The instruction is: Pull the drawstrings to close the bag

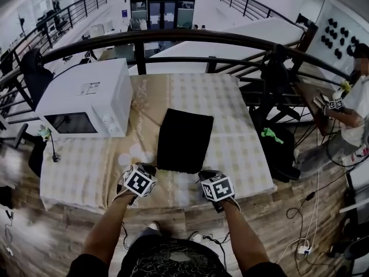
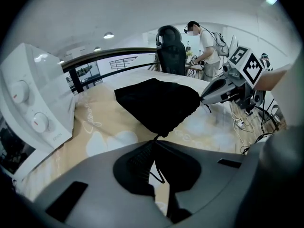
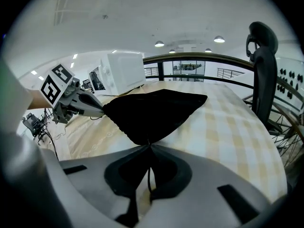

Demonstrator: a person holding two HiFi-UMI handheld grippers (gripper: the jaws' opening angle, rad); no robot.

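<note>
A flat black drawstring bag (image 1: 184,140) lies on the checked tablecloth, its mouth toward me. My left gripper (image 1: 153,168) is at the bag's near left corner and my right gripper (image 1: 203,174) at its near right corner. In the left gripper view the bag (image 2: 156,106) comes to a gathered point at the shut left gripper (image 2: 154,141), and a thin black drawstring (image 2: 155,164) runs between the pads. In the right gripper view the bag (image 3: 152,110) meets the shut right gripper (image 3: 149,145) the same way, with its drawstring (image 3: 148,172) pinched. Each view shows the other gripper at the bag's far corner.
A white microwave (image 1: 86,97) stands on the table's (image 1: 242,149) left part, close to the bag. A dark railing (image 1: 173,36) runs behind the table. A dark backpack (image 1: 279,149) hangs at the table's right side. A person (image 1: 357,108) stands at the far right, and cables (image 1: 300,235) lie on the floor.
</note>
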